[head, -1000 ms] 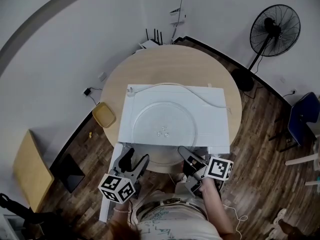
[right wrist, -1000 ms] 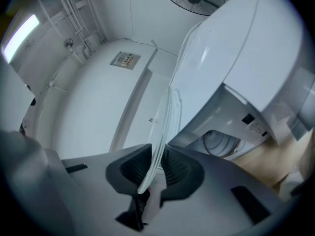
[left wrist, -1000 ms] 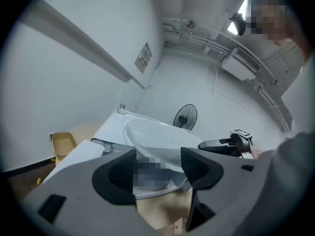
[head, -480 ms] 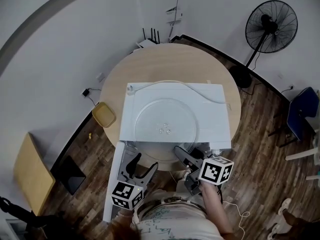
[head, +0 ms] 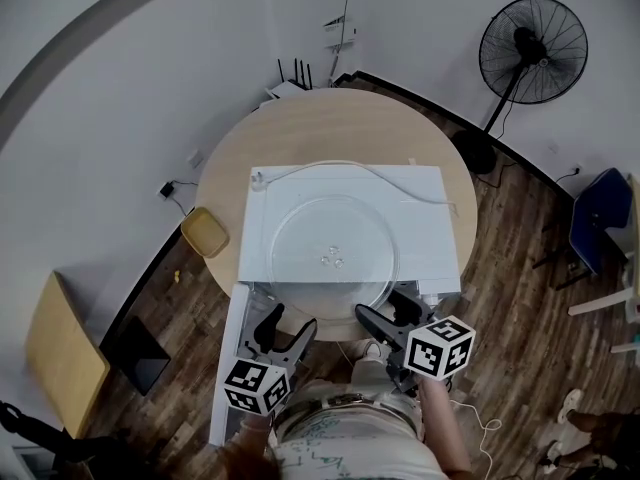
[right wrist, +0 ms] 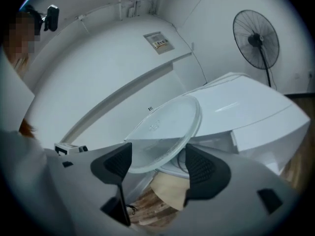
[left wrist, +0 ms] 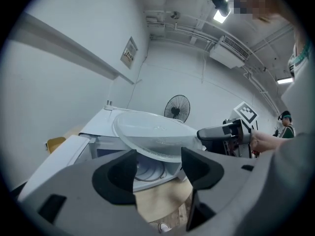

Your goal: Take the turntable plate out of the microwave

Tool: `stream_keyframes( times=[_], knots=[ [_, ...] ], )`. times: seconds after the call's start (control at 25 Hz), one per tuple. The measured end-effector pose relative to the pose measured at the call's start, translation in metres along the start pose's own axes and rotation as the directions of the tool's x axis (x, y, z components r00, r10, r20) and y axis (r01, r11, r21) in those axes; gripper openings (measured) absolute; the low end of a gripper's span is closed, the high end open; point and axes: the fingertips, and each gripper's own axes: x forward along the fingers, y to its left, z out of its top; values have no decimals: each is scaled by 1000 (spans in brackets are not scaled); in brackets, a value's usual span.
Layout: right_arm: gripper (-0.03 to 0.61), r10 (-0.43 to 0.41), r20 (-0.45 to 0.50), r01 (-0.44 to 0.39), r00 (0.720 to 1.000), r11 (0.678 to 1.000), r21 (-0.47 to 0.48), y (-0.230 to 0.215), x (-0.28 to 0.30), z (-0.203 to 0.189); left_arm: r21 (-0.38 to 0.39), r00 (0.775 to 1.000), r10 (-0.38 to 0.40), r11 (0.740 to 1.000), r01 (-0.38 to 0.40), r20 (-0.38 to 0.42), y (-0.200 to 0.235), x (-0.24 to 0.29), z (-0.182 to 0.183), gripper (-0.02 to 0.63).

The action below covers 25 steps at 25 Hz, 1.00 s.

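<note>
The clear glass turntable plate (head: 330, 253) lies flat on top of the white microwave (head: 430, 193), its near rim jutting over the front edge. The microwave door (head: 228, 368) hangs open at the left. My left gripper (head: 284, 328) is open in front of the cavity, below the plate (left wrist: 152, 134). My right gripper (head: 385, 313) is open just before the plate's near rim; its jaws have just been opening. In the right gripper view the plate (right wrist: 162, 132) shows ahead of the spread jaws, and neither pad presses on it. The roller ring (left wrist: 147, 170) sits inside the cavity.
The microwave stands on a round wooden table (head: 340, 128). A white cable (head: 380, 176) runs across the microwave's top. A yellow stool (head: 205, 231) is left of the table, a standing fan (head: 530, 48) at the back right, a blue chair (head: 600, 218) at the right.
The right gripper has rolled and its jaws have spread wide. The left gripper has drawn back toward me, away from the microwave's front. The plate has stayed on top.
</note>
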Motion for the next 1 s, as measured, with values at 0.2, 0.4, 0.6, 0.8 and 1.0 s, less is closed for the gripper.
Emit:
stream_keyframes(
  times=[0.2,0.4,0.6,0.8,1.0],
  knots=[
    [311,-64,69,79,996,968,-238,-3,-20,9,3,1000,2,1000,-2,5,2,2,0,279],
    [311,-117,25,116,993,900,-420,0,-15,-6,4,1000,1,1000,-1,5,1,2,1,279],
    [310,-132,38,134,991,877,-461,1,-12,-4,14,1000,8,1000,-8,9,2,2,4,279],
    [310,-121,43,124,992,806,-579,12,1,5,26,1000,11,1000,-12,17,-2,6,12,279],
    [310,-96,84,126,992,833,-539,12,13,17,22,999,25,999,-26,28,-4,18,20,279]
  ],
)
